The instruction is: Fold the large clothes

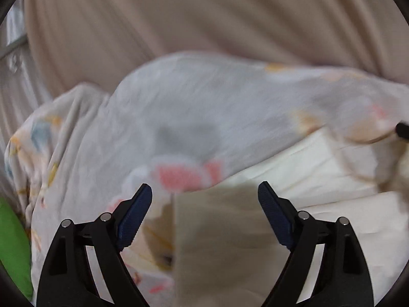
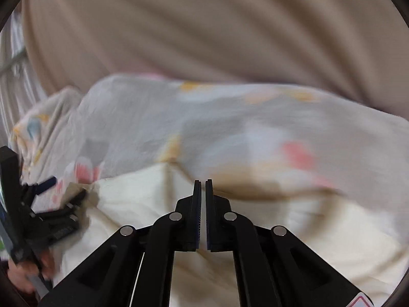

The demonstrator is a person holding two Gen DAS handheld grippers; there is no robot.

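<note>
Home, likely bedroom; patterned bedding [image 1: 179,117] on cream sheet [image 1: 319,179]; beige curtain [image 1: 204,12] behind.

The left gripper [image 1: 204,192] has its jaws spread wide with nothing between them, above a cream cloth [image 1: 319,179]. Beyond the cloth lies a grey flowered quilt [image 1: 191,107]. A beige curtain [image 1: 179,12] hangs behind the quilt; something green [image 1: 12,243] shows left of the quilt.

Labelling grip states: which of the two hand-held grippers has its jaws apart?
The left hand-held gripper: its blue-padded jaws stand wide apart over the cream cloth, gripping nothing. The right hand-held gripper has its jaws shut together.
</note>
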